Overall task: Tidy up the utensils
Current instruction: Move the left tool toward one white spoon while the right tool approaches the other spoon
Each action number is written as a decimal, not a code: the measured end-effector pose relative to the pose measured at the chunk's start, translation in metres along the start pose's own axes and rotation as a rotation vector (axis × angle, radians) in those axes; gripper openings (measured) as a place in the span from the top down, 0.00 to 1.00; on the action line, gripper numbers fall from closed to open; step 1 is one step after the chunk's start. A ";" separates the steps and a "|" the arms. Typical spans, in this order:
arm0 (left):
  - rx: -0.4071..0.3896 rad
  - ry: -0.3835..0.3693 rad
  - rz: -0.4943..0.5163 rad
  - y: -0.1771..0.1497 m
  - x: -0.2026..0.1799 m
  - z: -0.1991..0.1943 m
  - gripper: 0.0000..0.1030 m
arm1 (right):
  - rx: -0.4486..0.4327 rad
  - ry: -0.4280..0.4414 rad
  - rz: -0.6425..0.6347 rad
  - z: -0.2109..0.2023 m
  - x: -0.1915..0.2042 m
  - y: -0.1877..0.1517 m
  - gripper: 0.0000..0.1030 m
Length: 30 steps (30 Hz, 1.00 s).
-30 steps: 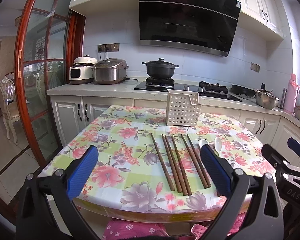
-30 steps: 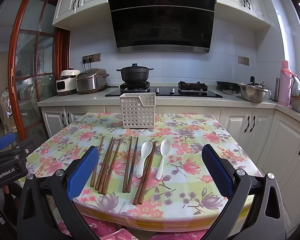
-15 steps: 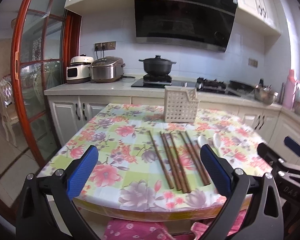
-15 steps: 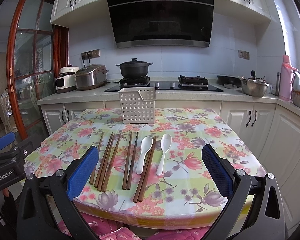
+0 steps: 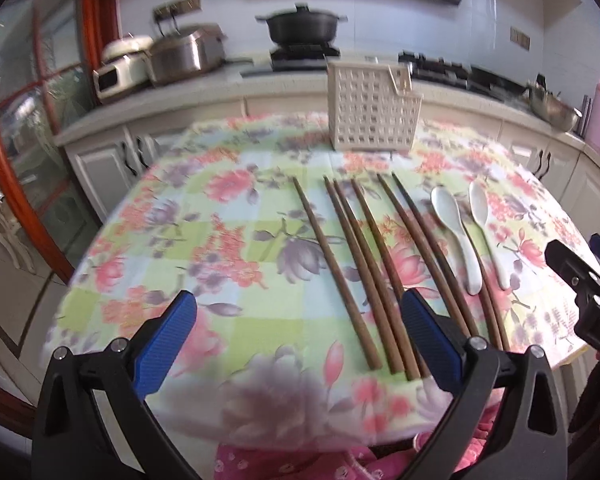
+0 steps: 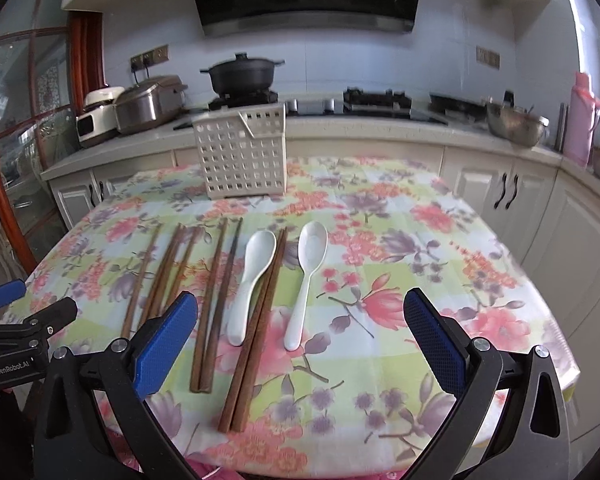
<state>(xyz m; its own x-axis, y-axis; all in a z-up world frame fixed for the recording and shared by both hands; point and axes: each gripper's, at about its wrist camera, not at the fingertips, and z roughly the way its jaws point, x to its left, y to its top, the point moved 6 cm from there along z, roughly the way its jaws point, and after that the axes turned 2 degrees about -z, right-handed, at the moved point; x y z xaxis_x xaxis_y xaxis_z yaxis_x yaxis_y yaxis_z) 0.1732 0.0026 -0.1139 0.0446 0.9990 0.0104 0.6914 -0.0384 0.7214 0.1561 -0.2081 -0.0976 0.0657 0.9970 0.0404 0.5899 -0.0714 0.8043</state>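
Both grippers hover over the near edge of the desk (image 6: pixel 440 216), which wears a flowered cloth. The left gripper (image 5: pixel 300 338) has its blue-padded fingers (image 5: pixel 166 336) spread wide and released, grasping nothing; the right gripper (image 6: pixel 300 340) is the same — fingers (image 6: pixel 434 340) apart, nothing between them.

The utensils lie flat in a row across the middle of the desk, running near to far. From the left: brown wooden chopsticks (image 6: pixel 216 300) in loose pairs, then a white spoon (image 6: pixel 250 280), another chopstick pair (image 6: pixel 260 320) just beside it, and a second white spoon (image 6: pixel 306 276) on the right. In the left wrist view the left spoon's handle lies across that chopstick pair.

At the far side of the desk stands a white perforated utensil basket (image 6: pixel 242 152) — upright, well apart from the utensils. Behind it, on the stove, sits a black pot (image 6: pixel 242 72).
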 end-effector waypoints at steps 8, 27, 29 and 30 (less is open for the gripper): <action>0.141 -0.060 -0.070 0.021 0.007 0.059 0.05 | 0.116 0.011 0.045 0.055 -0.018 0.017 0.23; 0.173 -0.006 -0.133 0.072 0.026 0.127 0.17 | 0.265 0.049 0.067 0.130 -0.016 0.033 0.45; 0.177 0.005 -0.119 0.072 0.025 0.130 0.20 | 0.270 0.058 0.077 0.129 -0.018 0.032 0.45; 0.179 0.006 -0.114 0.073 0.023 0.132 0.21 | 0.272 0.061 0.077 0.129 -0.017 0.031 0.45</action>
<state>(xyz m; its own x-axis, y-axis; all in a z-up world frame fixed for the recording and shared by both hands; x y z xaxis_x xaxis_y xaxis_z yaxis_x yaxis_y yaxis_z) 0.3195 0.0199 -0.1524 -0.0451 0.9972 -0.0599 0.8087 0.0716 0.5839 0.2772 -0.2315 -0.1495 0.0752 0.9876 0.1378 0.7800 -0.1443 0.6089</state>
